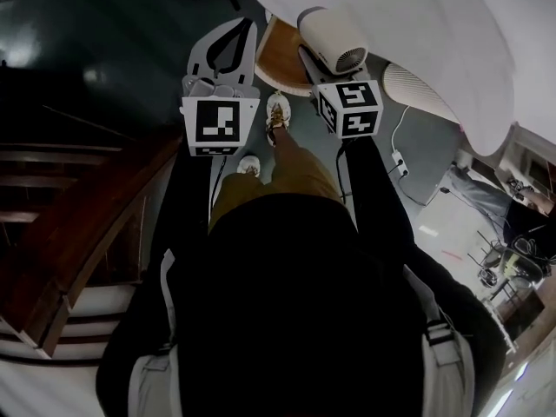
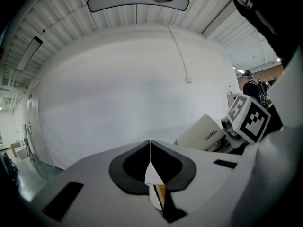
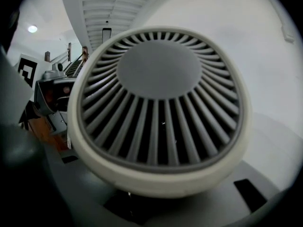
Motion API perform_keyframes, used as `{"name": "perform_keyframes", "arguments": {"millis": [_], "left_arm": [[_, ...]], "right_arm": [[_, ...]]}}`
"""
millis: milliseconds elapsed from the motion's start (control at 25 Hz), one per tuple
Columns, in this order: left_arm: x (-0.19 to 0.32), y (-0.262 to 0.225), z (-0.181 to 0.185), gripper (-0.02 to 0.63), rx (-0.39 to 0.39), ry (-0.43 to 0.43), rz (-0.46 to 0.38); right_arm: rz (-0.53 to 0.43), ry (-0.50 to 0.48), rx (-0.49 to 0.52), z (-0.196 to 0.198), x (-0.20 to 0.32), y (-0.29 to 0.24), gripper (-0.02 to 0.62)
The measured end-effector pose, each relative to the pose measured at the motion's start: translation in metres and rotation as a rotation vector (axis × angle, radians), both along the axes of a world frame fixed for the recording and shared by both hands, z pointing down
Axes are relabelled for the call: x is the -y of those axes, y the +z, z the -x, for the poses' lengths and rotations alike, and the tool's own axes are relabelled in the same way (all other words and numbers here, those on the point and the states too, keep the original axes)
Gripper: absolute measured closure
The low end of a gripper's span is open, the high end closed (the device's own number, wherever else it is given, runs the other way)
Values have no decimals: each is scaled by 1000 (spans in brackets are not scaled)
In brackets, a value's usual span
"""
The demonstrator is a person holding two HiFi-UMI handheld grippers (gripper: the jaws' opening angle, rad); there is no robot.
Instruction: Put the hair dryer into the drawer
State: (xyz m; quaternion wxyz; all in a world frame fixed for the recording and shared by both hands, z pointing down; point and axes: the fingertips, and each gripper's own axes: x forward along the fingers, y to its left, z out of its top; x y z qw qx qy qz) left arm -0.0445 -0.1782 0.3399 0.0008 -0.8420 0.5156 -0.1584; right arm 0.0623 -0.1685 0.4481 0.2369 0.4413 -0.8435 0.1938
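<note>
So the dryer (image 1: 334, 37) was up in the air, gripped by the right gripper (image 1: 320, 59). Its fingers were pinching the cream body, and the grey rear grille (image 3: 161, 98) stared straight into that gripper's camera. The left gripper (image 1: 239, 33) sat just beside it, holding nothing, fingers pressed together at the tips. Both were held out in front of the person over a dark floor (image 1: 104, 42), with a brown wooden top (image 1: 276, 59) showing between the two grippers, a big white curved surface (image 1: 417, 33) beyond the dryer, and the person's shoe (image 1: 278, 111) lower down in the head view.
</note>
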Motion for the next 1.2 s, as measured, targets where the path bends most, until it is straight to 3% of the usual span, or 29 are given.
{"name": "perform_keyframes", "arguments": {"millis": [200, 680, 1200], "left_arm": [[12, 5, 3, 589, 6, -4, 11], [14, 17, -3, 589, 12, 18, 39], [12, 28, 10, 589, 30, -7, 64]], "right_arm": [[96, -60, 11, 9, 5, 25, 388], [272, -247, -143, 19, -6, 77, 388], [308, -567, -354, 35, -31, 123, 388]]}}
